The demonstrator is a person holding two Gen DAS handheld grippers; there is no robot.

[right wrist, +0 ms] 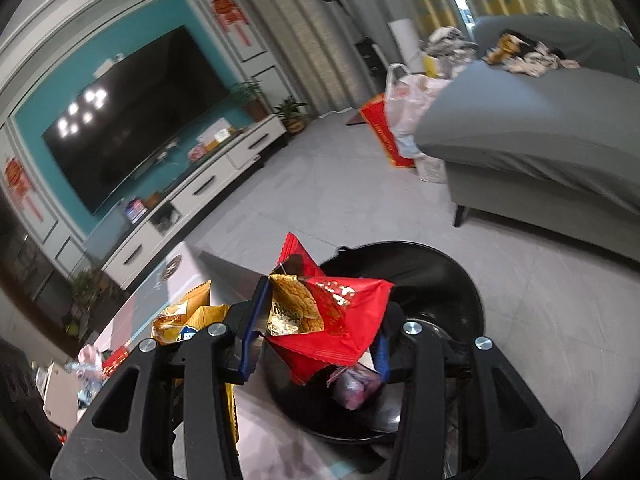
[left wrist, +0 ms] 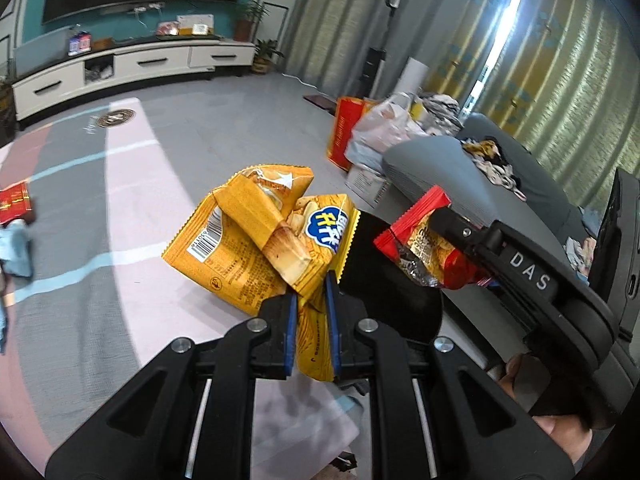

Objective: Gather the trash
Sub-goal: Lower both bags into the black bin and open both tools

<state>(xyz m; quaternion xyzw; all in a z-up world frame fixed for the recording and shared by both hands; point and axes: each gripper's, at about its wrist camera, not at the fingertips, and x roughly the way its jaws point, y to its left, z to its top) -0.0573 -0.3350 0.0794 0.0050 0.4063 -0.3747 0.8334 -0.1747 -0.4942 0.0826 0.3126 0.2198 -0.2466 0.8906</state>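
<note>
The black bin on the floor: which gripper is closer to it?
Right. The right gripper holds its red wrapper over the black bin; the left gripper is beside it.

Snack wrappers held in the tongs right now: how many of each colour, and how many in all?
Yellow: 1, the yellow wrapper clamped in the left tongs.
Red: 1, the red wrapper gripped by the right tongs above the black bin.
Total: 2 wrappers held.
</note>
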